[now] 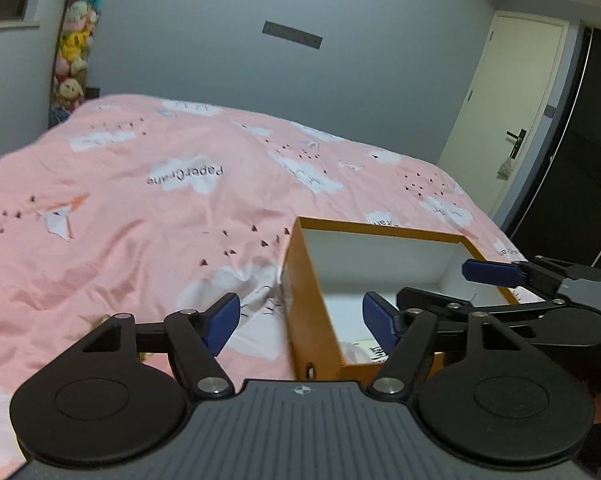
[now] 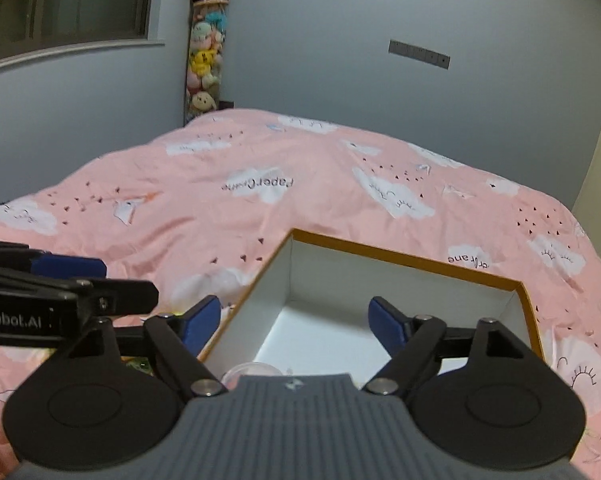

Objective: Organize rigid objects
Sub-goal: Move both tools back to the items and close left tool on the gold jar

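Observation:
An orange cardboard box [image 1: 300, 280] with a white inside [image 2: 380, 280] lies open on the pink bedspread [image 1: 140, 208]. My left gripper [image 1: 300, 322] hovers open over the box's left wall with nothing between its blue pads [image 1: 224, 320]. My right gripper [image 2: 296, 322] is open too, above the box's near left corner, and holds nothing. A clear round item [image 2: 252, 372] shows at the box's near end, mostly hidden by the gripper body. Printed packaging [image 1: 364, 350] lies on the box floor. A blue pad [image 1: 490, 272] of the right gripper reaches over the box.
A yellow-green object [image 2: 140, 364] peeks out on the bed left of the box. A column of plush toys [image 2: 204, 60] stands in the far corner. A pale door [image 1: 500, 120] and a dark wardrobe [image 1: 580, 200] are to the right of the bed.

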A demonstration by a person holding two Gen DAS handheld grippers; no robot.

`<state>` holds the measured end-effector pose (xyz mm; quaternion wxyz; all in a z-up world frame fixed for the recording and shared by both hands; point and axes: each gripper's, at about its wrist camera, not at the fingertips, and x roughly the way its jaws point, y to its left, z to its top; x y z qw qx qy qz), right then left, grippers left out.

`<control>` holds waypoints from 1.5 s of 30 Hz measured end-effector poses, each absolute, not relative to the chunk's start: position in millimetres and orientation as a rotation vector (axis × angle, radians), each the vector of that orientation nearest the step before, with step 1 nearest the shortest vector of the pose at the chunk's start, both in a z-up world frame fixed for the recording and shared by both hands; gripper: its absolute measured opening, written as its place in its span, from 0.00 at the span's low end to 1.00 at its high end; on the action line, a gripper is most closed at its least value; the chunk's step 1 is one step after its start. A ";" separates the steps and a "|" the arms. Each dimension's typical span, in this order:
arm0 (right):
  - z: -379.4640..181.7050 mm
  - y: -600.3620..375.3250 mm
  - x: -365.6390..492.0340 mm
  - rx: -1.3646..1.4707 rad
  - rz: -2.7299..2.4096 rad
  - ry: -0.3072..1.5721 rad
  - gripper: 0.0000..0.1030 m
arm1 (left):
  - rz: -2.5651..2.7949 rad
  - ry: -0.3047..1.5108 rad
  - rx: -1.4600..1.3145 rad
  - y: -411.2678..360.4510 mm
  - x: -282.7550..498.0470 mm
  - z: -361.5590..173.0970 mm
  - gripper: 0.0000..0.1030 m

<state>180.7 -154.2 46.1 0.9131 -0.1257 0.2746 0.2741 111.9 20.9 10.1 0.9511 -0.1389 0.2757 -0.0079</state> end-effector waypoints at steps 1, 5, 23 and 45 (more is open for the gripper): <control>46.0 -155.2 177.1 -0.247 0.567 0.564 0.79 | -0.010 0.563 -0.277 21.9 108.6 10.2 0.81; 45.0 -155.3 163.9 -0.190 0.572 0.591 0.81 | 0.029 0.563 -0.248 26.1 95.8 9.7 0.82; 2.4 -111.0 124.1 -0.206 0.730 0.741 0.92 | 0.111 0.778 -0.269 80.0 55.3 -30.4 0.83; -53.8 -33.3 151.0 -0.418 0.929 0.873 0.42 | 0.224 1.004 -0.599 133.6 83.5 -85.1 0.73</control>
